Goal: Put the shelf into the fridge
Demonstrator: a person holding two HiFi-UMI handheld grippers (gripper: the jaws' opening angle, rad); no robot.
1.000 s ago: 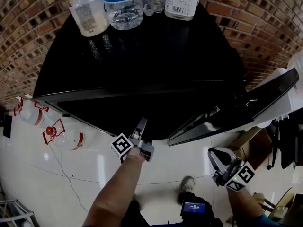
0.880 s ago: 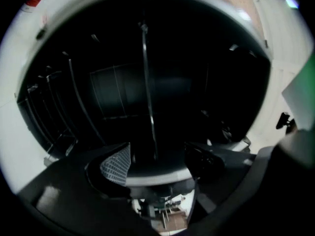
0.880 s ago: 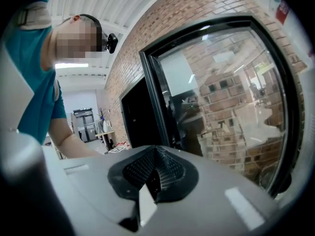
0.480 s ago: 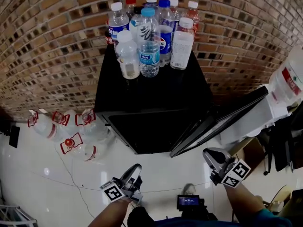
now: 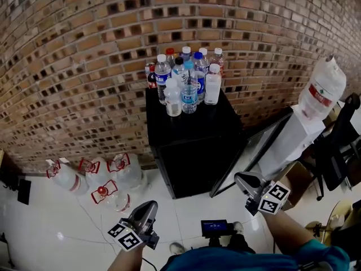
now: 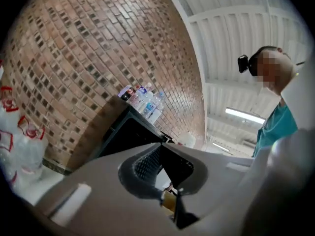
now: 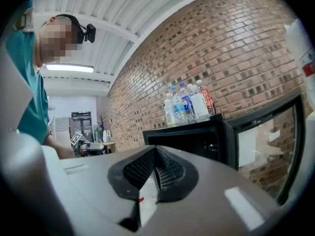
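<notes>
The black mini fridge (image 5: 192,151) stands against the brick wall with its glass door (image 5: 256,151) swung open to the right. Its inside is dark, and no shelf shows in any view. My left gripper (image 5: 149,208) is held low at the bottom left, well short of the fridge, its jaws shut tip to tip on nothing. In the left gripper view the left gripper (image 6: 160,144) points up past the fridge (image 6: 128,132). My right gripper (image 5: 241,179) hovers near the door's lower edge, shut and empty. The right gripper view shows the right gripper (image 7: 155,149) below the fridge (image 7: 197,136).
Several drink bottles (image 5: 189,78) crowd the fridge top. Large water jugs (image 5: 101,176) lie on the white floor to the left. A water dispenser with a jug (image 5: 318,92) stands right of the door, beside a dark chair (image 5: 338,145). A small screen device (image 5: 216,227) sits near my feet.
The view has pulled back from right over the fridge to a few steps away. Both grippers now sit lower in the frame, and the left gripper's jaws have closed.
</notes>
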